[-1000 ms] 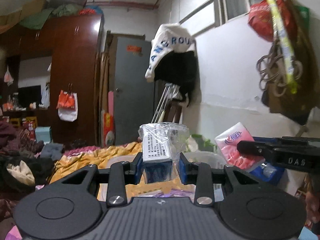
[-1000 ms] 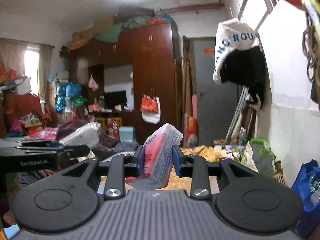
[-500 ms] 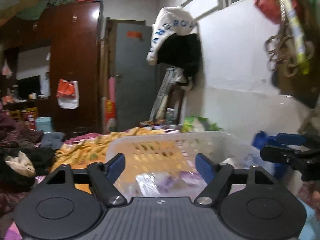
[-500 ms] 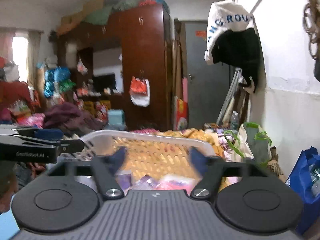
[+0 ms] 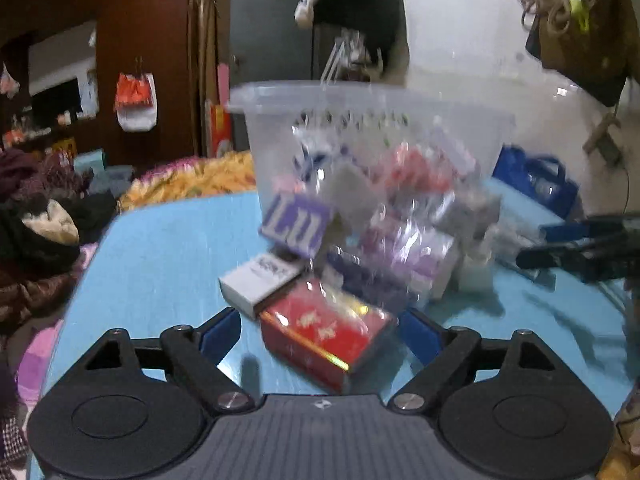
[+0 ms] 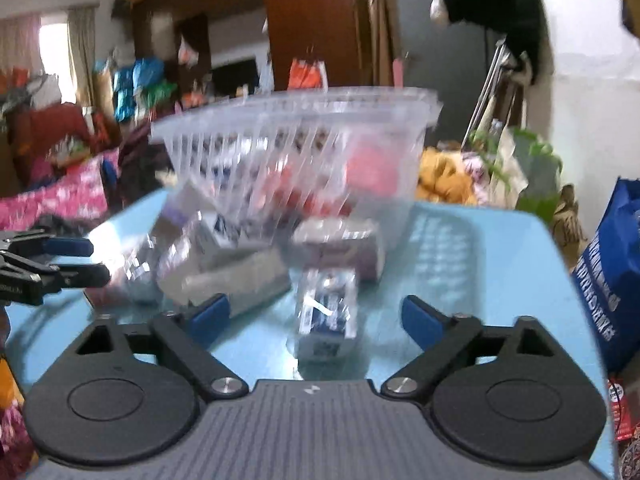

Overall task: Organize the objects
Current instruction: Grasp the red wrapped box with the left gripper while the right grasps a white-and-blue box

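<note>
Boxes and packets: some piled in and against the clear plastic basket (image 5: 360,96), some loose on the blue worktop (image 5: 168,248) in front of it. Too blurry to say just which ones are inside the basket and which only lean on it.

Left gripper (image 5: 320,330): a second ago up high, squeezing a packet wrapped in clear plastic. Now down low over the worktop, empty, jaws opening wide. Red box (image 5: 320,346) right between the blue pads, but not touched by them.

Right gripper (image 6: 316,315): a second ago up high too, pinching a pink packet. Now also low and empty, jaws closing in from very wide. Small blue and white packet (image 6: 326,316) standing between the pads, with a gap on both sides.

Meaning for the job: both of those packets let go, most likely dropped into the basket. Next pair now lined up, one for each gripper. Plenty left to tidy yet.

Look of the things:
- Red box: flat, shiny, with gold edges and small white marks, turned a bit sideways.
- White box (image 5: 260,278): flat, touching the far left corner of the red one.
- Purple box (image 5: 296,226): big white letters, tipped up against the basket.
- Blue and white packet: upright, in crinkly clear wrap.
- Basket: see-through, with slots in the walls, pink, red and purple things showing inside.
</note>
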Tool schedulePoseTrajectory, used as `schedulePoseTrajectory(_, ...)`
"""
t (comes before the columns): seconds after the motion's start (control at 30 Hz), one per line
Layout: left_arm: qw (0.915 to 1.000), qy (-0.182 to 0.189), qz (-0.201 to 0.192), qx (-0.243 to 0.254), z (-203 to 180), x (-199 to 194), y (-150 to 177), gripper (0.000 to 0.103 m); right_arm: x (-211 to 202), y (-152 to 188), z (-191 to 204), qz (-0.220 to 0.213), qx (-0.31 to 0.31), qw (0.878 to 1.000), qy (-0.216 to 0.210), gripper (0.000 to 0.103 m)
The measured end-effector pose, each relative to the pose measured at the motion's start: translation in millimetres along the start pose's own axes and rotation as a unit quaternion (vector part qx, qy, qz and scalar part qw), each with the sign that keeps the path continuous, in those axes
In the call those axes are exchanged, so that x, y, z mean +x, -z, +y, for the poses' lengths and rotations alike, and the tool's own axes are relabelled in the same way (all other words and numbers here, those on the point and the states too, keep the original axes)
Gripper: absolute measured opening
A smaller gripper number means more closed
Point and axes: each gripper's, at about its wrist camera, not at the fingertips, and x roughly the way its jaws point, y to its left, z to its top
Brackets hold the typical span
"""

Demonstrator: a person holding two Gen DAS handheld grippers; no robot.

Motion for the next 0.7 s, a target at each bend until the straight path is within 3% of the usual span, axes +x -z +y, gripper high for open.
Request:
schedulePoseTrajectory(0.13,0.9999,0.001,0.011,0.009,-2,0,-1,0.089,12,1,0,0.029,-0.003,1.0,0.002,0.058)
schedulePoseTrajectory(0.2,0.9997,0.004,0.024,0.008,-2,6,-3,0.089,7,4,-4,0.021,-0.003,1.0,0.006,0.044)
schedulePoseTrajectory(0.3,0.9994,-0.003,0.025,0.026,-9,7,0,0.077,1,8,-5,0.002,0.004,1.0,0.007,0.044)
schedulePoseTrajectory(0.47,0.998,-0.008,-0.051,0.035,-13,-17,11,0.077,-12,10,-6,-0.054,0.007,0.998,0.013,0.044)
schedulePoseTrajectory(0.7,0.9896,0.01,-0.142,0.019,-9,-36,19,0.077,-20,8,-9,-0.094,0.017,0.995,0.021,0.044)
